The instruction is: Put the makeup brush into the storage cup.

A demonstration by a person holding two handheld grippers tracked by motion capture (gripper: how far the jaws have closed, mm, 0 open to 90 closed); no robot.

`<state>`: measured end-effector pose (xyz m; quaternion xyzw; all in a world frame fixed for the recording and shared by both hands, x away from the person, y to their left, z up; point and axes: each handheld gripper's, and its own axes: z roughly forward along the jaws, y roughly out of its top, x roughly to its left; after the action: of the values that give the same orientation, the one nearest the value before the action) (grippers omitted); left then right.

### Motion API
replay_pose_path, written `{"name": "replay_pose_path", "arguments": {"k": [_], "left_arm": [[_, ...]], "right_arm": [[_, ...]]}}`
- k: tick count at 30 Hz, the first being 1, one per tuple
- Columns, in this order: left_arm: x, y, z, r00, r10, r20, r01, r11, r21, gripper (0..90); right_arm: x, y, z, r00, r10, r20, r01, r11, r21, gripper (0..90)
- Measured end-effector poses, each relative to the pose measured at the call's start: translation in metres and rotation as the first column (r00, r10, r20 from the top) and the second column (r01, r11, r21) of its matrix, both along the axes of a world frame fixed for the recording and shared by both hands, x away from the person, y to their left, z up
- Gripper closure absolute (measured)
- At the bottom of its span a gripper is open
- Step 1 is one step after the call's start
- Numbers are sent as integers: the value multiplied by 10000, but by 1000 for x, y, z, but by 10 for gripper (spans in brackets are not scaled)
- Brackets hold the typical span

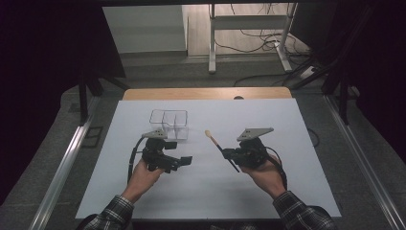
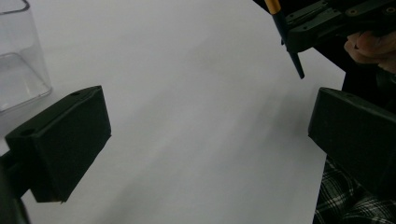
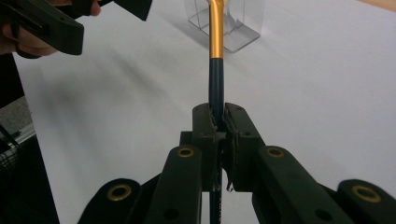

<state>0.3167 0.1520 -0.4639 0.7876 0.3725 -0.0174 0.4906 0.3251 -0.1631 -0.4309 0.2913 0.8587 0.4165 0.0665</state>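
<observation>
- High view: a white table (image 1: 287, 191) fills the middle of the frame. The left gripper (image 1: 184, 161) sits left of centre, jaws wide apart with nothing between them. The right gripper (image 1: 229, 155) sits right of centre, clamped on a makeup brush (image 1: 220, 149) that slants toward upper left, its pale tip over bare table. A clear plastic organiser (image 1: 169, 123) with inner dividers stands just above the left gripper. Plaid sleeves enter at the bottom edge.
- Left gripper view: matte black, blocky jaws at lower left and lower right, bare white surface between. The organiser's (image 2: 21, 60) glossy rounded corner shows at upper left. At upper right the brush's (image 2: 292, 56) dark tapered handle end pokes below the right gripper's body, a detail too small in the high view.
- Right gripper view: the jaws pinch the brush (image 3: 215, 79) at centre; dark blue handle, shiny gold ferrule above, pointing to the organiser (image 3: 233, 28) at top. Brass-coloured rivets mark the linkage.
</observation>
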Motion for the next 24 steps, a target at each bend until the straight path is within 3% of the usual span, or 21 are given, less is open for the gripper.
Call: {"name": "replay_pose_path", "arguments": {"k": [9,10,24], "left_arm": [[1,-6,1,9996,-285,33,286,9988,-389,0],[1,-7,1,9993,-362,-15,361,9976,-590,0],[0,-11,0,9956,-912,-192,876,9861,-1411,0]], "right_arm": [[-4,10,-1,9998,217,-6,-217,9996,187,835],[-5,13,-1,9996,264,41,-265,9994,235,835],[-15,32,-3,9978,670,3,-669,9960,587,834]]}}
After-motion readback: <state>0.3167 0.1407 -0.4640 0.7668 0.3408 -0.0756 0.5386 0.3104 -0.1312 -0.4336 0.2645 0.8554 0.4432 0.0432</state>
